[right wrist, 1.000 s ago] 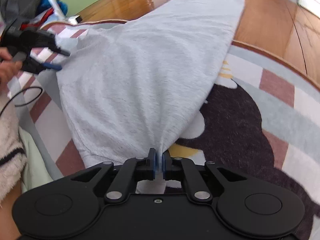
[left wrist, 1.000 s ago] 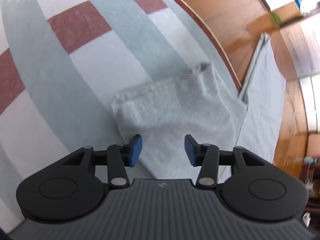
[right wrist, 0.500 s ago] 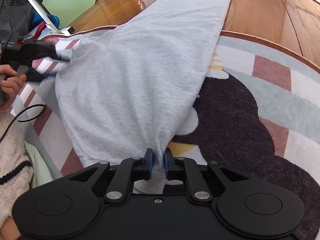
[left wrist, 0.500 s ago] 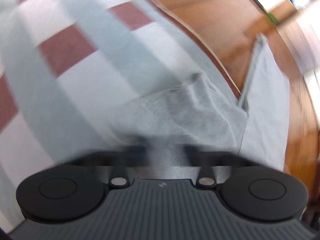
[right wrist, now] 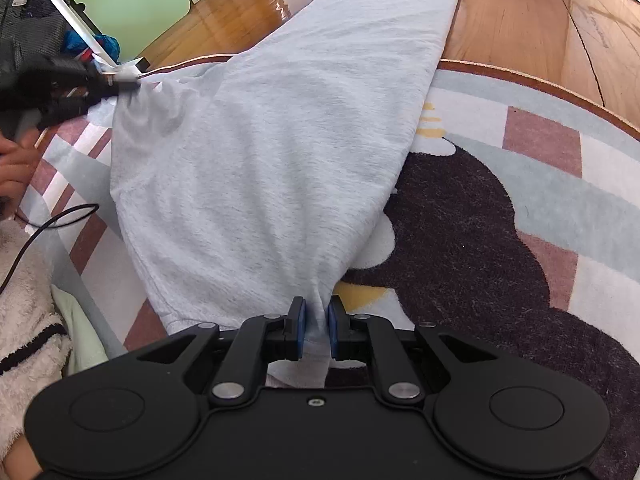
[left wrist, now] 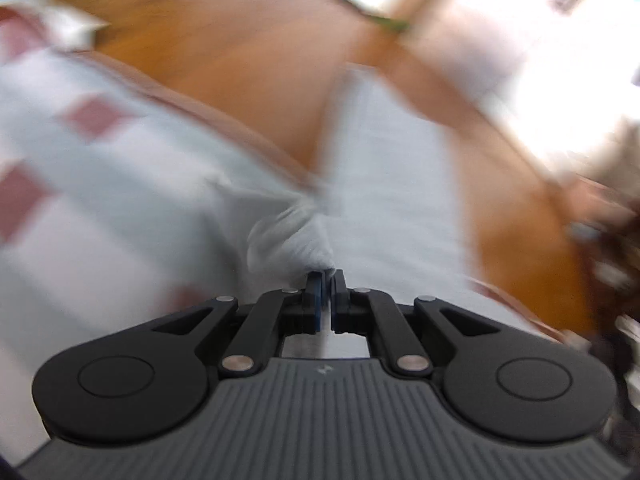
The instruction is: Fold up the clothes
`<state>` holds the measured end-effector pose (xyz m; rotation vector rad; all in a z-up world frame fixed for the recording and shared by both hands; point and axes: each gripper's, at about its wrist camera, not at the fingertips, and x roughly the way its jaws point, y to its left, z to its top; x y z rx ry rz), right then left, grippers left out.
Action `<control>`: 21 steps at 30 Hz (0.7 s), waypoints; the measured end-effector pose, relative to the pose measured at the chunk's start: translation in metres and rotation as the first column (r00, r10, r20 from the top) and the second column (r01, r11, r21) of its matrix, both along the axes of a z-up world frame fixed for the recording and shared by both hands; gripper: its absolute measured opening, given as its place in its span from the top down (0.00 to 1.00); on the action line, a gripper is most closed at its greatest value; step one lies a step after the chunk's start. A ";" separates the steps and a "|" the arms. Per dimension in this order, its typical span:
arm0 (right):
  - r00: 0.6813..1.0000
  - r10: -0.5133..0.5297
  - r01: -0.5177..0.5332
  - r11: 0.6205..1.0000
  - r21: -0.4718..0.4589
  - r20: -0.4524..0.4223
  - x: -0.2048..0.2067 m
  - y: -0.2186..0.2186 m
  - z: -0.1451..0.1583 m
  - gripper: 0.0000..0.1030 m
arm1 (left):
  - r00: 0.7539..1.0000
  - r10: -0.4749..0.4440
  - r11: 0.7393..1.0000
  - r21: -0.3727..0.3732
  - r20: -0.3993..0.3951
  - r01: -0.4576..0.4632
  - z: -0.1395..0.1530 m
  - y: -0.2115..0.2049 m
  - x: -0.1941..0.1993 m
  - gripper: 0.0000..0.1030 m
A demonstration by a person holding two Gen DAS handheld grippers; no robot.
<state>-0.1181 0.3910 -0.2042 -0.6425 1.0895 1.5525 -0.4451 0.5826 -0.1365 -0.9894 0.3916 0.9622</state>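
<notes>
A light grey garment (right wrist: 272,152) lies spread across a patterned round rug (right wrist: 540,184), its far end reaching past the rug's brown border onto the wooden floor (right wrist: 520,12). The right tool (right wrist: 316,322) is clenched on the garment's near edge, the cloth bunched between its blue pads (right wrist: 299,328) and fanning away from them. At the garment's left corner, the left tool (right wrist: 120,80) grips a pinch of fabric drawn to a point, held by a hand (right wrist: 14,164) just beside a fuzzy cream sleeve (right wrist: 28,320). The blurred left wrist view shows that left tool (left wrist: 326,280) pressed closed on a puckered fold of the garment (left wrist: 288,240).
</notes>
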 end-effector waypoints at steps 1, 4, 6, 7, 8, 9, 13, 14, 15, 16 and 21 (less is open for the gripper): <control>1.000 0.006 -0.006 1.000 0.001 0.003 0.000 0.000 0.000 0.86 | 0.997 -0.077 0.997 -0.002 -0.019 0.077 0.002 -0.005 0.019 0.97; 1.000 0.014 -0.014 1.000 -0.003 0.012 -0.001 0.001 0.001 0.86 | 0.954 -0.279 0.960 -0.056 -0.111 0.275 -0.005 -0.018 0.072 0.97; 1.000 0.010 -0.010 1.000 -0.009 0.015 -0.001 0.003 0.003 0.85 | 0.920 -0.345 0.934 -0.162 -0.186 0.318 -0.029 -0.021 0.093 0.95; 1.000 0.004 -0.004 1.000 -0.008 0.014 -0.001 0.004 0.005 0.84 | 0.906 -0.364 0.923 -0.218 -0.217 0.318 -0.043 -0.020 0.098 0.95; 1.000 -0.003 0.003 1.000 -0.001 0.014 -0.001 0.004 0.008 0.83 | 0.896 -0.373 0.914 -0.261 -0.240 0.310 -0.054 -0.020 0.098 0.94; 1.000 -0.012 0.011 1.000 0.014 0.013 0.000 0.004 0.012 0.83 | 0.900 -0.368 0.912 -0.278 -0.232 0.301 -0.058 -0.018 0.094 0.94; 0.999 -0.043 0.044 0.998 0.051 -0.021 0.005 0.006 0.023 0.79 | 0.938 -0.326 0.932 -0.204 -0.117 0.299 -0.037 -0.017 0.069 0.74; 0.998 -0.052 0.054 0.997 0.062 -0.023 0.006 0.006 0.026 0.79 | 0.944 -0.316 0.939 -0.174 -0.093 0.297 -0.031 -0.018 0.064 0.64; 0.998 -0.062 0.064 0.995 0.074 -0.025 0.007 0.007 0.029 0.79 | 0.950 -0.305 0.945 -0.146 -0.073 0.292 -0.026 -0.018 0.059 0.62; 0.997 -0.071 0.074 0.993 0.087 -0.035 0.008 0.008 0.033 0.78 | 0.956 -0.285 0.954 -0.123 -0.075 0.275 -0.022 -0.019 0.055 0.57; 0.981 -0.077 0.103 0.985 0.140 -0.177 0.011 0.029 0.046 0.49 | 0.950 -0.204 0.977 -0.114 -0.238 0.181 -0.028 -0.009 0.057 0.47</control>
